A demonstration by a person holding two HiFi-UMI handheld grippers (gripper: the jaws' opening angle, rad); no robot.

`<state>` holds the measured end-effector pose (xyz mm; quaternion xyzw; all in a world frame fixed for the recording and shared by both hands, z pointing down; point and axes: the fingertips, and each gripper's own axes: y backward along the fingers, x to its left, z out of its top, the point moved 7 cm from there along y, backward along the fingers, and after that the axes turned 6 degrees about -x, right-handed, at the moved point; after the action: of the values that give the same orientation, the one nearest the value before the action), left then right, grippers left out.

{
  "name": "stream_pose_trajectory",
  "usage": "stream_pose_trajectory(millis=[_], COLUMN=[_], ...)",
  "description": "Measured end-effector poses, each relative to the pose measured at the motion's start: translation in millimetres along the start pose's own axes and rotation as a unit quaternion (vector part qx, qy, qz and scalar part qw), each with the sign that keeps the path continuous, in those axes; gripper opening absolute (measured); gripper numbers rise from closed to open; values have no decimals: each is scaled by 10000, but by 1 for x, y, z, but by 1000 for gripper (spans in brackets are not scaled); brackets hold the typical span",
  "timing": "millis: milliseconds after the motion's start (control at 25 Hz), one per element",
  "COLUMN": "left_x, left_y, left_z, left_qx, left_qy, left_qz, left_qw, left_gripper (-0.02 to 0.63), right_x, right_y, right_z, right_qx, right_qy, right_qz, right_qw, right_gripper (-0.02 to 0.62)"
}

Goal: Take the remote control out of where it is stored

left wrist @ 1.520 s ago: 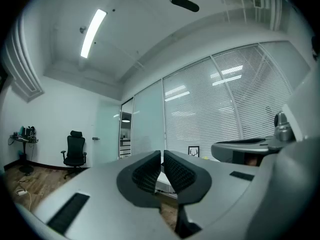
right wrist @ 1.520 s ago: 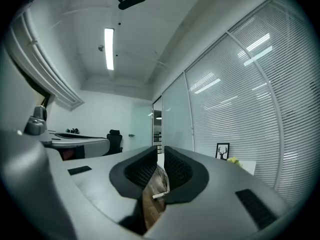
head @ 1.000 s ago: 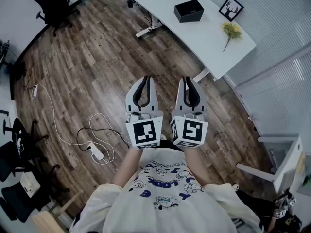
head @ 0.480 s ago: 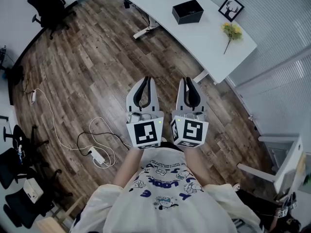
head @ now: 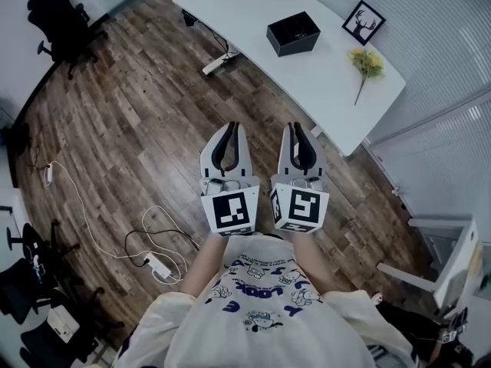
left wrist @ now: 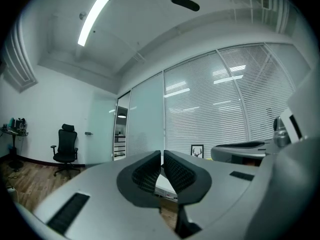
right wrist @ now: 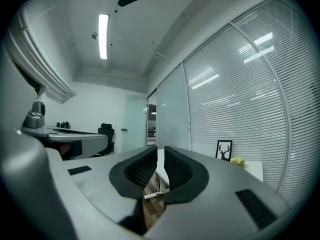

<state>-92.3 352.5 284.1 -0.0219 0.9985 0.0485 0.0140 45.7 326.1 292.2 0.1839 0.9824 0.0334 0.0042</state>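
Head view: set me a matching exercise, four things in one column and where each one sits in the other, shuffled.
Things:
1. black box
2. framed picture
3. yellow flowers
4. power strip

Places:
A. on the wooden floor, with a white cable
B. on the white desk, left of the framed picture
C. at the desk's far edge, by the blinds
D. near the desk's right end, just this side of the picture

Pairs: 1-B, 2-C, 3-D, 4-A

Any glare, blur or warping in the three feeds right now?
Head view: sharp, evenly lit; fisheye curves the white desk. Left gripper view: ceiling light strip glares, corners vignetted black. Right gripper view: same vignette, window blinds bow outward.
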Motion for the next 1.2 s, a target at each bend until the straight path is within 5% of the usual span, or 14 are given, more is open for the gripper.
stream_pose_trajectory(millis=[560,1200], left_x=[42,39], left_y=[-132,-199], left_z=[-20,-48], left_qx=[31,254], left_qy=[65,266], left_qz=[-493,-643], left_qw=[9988,9973], left_gripper=[31,31], right_x=[-13,-41], right_y=[-126,-183], right_z=[-14,-36], right_qx=[37,319], right_qy=[-2,22], right_qz=[-502,-670], right_qw=[9987,9972], right_gripper=[60,60])
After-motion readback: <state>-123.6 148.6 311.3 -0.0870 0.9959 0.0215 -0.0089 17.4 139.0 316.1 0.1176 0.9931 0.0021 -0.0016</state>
